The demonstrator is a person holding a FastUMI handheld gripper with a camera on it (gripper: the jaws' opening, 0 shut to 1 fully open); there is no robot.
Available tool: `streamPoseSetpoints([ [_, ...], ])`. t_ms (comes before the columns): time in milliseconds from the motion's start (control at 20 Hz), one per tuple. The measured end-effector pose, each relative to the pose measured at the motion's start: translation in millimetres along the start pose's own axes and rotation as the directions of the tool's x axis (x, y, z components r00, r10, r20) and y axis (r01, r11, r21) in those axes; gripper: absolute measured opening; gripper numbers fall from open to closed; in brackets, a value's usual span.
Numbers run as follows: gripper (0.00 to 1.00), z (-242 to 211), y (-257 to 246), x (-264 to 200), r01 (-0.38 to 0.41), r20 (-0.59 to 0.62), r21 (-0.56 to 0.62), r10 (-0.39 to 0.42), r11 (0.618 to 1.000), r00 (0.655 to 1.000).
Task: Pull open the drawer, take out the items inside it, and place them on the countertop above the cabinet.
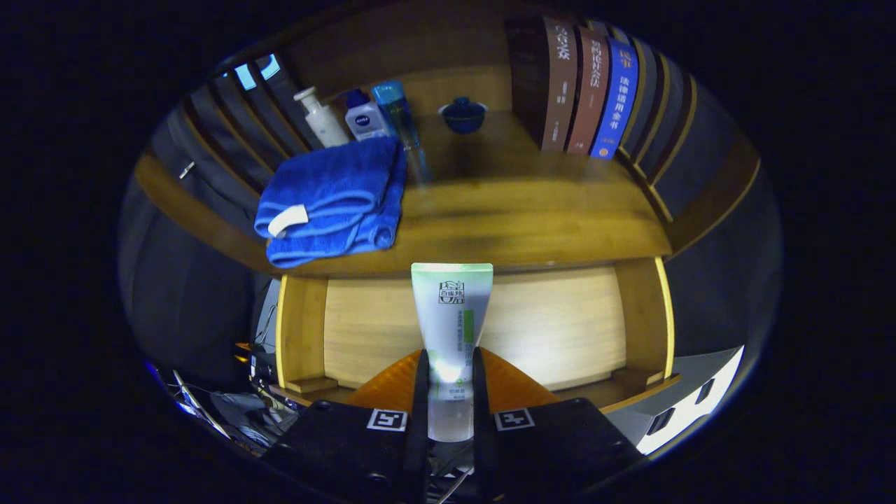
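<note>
The gripper [449,392] has two slim parallel fingers [420,406] backed by orange wedge-shaped plates. Its black body carries two square black-and-white fiducial markers, at 11 and 1 o'clock from the finger bases, plus small round screws.

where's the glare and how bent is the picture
Gripper view: a bright glare spot sits on the tube where the claw is shut on it; the drawer behind glows; the countertop bows from fisheye distortion; surroundings are dark.
</note>
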State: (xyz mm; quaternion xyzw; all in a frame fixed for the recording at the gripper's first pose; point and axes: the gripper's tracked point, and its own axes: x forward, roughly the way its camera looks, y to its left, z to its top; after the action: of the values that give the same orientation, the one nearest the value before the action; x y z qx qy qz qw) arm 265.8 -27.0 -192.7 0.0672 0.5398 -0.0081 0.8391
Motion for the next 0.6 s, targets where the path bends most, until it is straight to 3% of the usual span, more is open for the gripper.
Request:
streamPoseSetpoints([
  [600, 0.3, 107, 1, 77, 0.07, -0.056, -0.013, -0.071, 0.997, 0.996],
])
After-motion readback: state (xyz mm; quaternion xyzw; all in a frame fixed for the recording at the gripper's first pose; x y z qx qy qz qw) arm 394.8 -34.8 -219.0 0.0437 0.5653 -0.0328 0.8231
